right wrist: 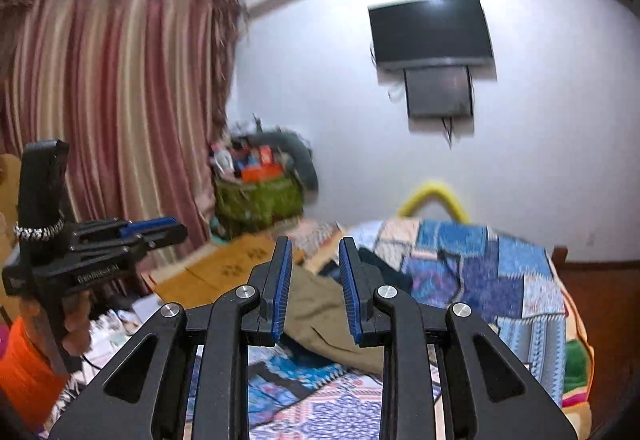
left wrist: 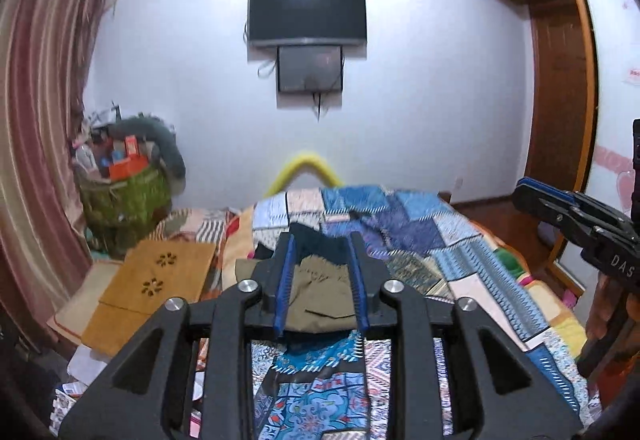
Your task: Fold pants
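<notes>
Olive-khaki pants lie crumpled on the patchwork quilt of the bed, with a dark garment just beyond them. My left gripper hovers above the bed, pointing over the pants, its blue pads apart with nothing between them. In the right wrist view the same pants show beyond my right gripper, which also stands open and empty in the air. Each gripper appears in the other's view: the right gripper at the right edge, the left gripper at the left, held by a hand.
The quilt-covered bed fills the middle and right. A wooden board lies at its left, with a full green basket and a striped curtain behind. A yellow tube arches at the far end. A TV hangs on the wall.
</notes>
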`<state>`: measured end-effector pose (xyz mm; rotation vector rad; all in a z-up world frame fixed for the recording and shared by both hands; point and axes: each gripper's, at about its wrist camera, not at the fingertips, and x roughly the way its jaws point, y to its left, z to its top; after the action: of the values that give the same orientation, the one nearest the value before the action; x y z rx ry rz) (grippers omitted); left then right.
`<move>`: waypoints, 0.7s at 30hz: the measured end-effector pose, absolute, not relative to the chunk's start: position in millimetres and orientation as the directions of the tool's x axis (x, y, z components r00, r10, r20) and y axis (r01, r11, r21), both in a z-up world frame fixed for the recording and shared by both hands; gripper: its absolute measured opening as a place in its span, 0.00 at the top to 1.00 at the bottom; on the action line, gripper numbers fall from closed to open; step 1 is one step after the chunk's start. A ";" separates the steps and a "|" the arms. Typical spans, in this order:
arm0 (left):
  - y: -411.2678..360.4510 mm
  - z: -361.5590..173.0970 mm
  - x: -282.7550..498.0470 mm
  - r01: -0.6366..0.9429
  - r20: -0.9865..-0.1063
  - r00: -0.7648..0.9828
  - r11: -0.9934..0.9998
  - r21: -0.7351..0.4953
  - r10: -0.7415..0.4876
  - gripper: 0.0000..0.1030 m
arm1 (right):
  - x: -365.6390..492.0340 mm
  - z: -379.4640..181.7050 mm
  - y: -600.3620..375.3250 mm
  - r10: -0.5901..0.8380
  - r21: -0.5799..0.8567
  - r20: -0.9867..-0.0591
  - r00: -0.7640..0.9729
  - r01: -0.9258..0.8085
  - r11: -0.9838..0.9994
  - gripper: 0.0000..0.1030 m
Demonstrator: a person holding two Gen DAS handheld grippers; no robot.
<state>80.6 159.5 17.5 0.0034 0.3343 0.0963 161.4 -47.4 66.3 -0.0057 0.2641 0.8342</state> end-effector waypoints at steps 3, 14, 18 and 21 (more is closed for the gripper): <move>146.3 24.2 54.2 -0.116 -0.273 0.954 0.992 0.042 0.123 0.53 | 138.5 70.3 -52.0 0.727 0.084 -0.188 0.661 -0.726 0.682 0.71; 131.7 18.6 19.4 -0.145 -0.237 0.960 0.989 0.020 0.146 0.15 | 110.3 64.0 -64.5 0.667 0.090 -0.146 0.731 -0.661 0.745 0.10; 130.5 14.9 16.7 -0.162 -0.235 0.958 0.987 0.017 0.161 0.09 | 104.9 62.5 -67.6 0.641 0.084 -0.143 0.754 -0.636 0.767 0.01; 127.0 13.2 13.1 -0.164 -0.231 0.959 0.986 0.021 0.165 0.07 | 104.9 59.2 -68.8 0.639 0.094 -0.156 0.753 -0.633 0.769 0.01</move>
<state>13.1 127.0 13.2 0.0018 0.2340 0.1667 104.9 -68.8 59.2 0.0360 0.1833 0.6940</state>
